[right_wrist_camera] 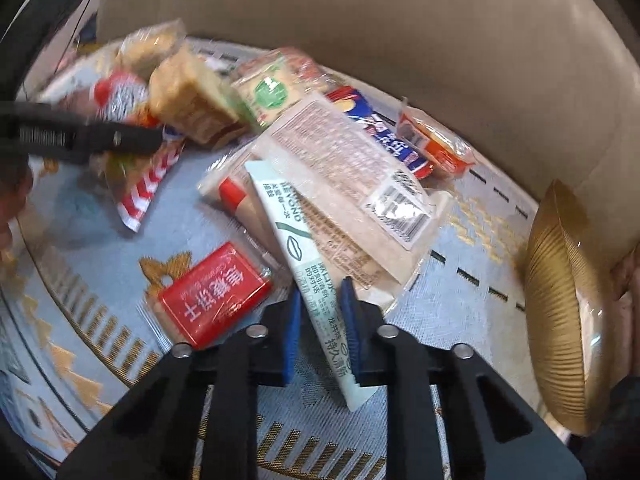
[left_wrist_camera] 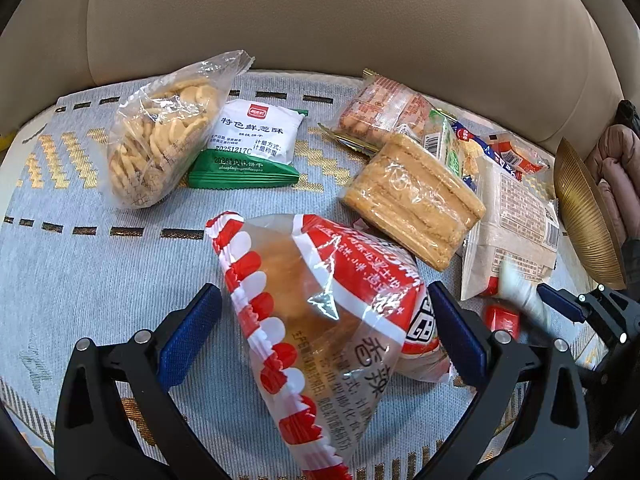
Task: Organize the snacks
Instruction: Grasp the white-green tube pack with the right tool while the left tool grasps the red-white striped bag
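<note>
Left gripper (left_wrist_camera: 324, 328) has its blue pads spread wide on either side of a red-and-white bun bag (left_wrist_camera: 320, 304); looks like the bag sits between them, though I can't tell whether the pads actually press it. Right gripper (right_wrist_camera: 320, 328) is pinched narrow around a slim pale-green sachet (right_wrist_camera: 316, 280), which sticks out far and near past the pads. Just left of that sachet lies a small red packet (right_wrist_camera: 214, 296). Beyond it is a beige wrapper (right_wrist_camera: 340, 160) with a barcode, and a wrapped biscuit block (left_wrist_camera: 412, 204) leans on the pile. Far left on the grey patterned cloth (left_wrist_camera: 100, 264) sit a clear bag of crackers (left_wrist_camera: 160, 136) and a white-and-green packet (left_wrist_camera: 248, 148), touching. A gold ribbed dish (right_wrist_camera: 560, 304) stands at the right edge, by the beige sofa back (left_wrist_camera: 320, 12).
</note>
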A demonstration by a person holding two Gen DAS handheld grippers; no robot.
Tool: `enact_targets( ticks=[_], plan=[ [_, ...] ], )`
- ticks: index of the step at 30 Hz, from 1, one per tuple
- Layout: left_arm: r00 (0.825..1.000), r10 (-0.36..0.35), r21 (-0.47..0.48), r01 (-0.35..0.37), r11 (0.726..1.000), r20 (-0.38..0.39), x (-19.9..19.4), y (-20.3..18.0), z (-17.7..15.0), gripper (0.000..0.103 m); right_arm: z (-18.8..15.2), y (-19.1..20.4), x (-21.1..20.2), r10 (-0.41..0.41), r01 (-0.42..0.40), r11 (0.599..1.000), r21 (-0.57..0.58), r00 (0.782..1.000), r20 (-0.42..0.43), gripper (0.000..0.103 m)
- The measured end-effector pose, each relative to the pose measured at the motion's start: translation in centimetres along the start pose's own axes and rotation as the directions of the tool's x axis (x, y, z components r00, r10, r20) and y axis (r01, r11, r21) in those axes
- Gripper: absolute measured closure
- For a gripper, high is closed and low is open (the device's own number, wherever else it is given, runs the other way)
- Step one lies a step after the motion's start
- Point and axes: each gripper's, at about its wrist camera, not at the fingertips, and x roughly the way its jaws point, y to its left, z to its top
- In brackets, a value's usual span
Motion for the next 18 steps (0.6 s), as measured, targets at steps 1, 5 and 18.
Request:
enact_targets(
  ticks=[1,5,18],
  plan=[
    [1.000,-0.004,0.004,0.004,1.000,0.003,-0.1,0.0,-0.1,0.009,0.2,-0.1,-0.1,0.007,-0.007,1.000,0.000,1.000,0.000,0.090],
    [0.999,-0.027,0.041,0.026,0.999,0.030,-1.0,-0.8,-0.4,0.034,2.2,0.0,-1.6,0.058,-0.058,0.998,0.005,0.998,0.002,0.096],
    [0.989,0.121,-0.026,-0.119,0.993,0.087,-4.5,2.5,-1.6,0.036,11.5,2.6,-8.3,-0.021,0.031,0.995,-0.092,0.995,0.099,0.096]
  ],
)
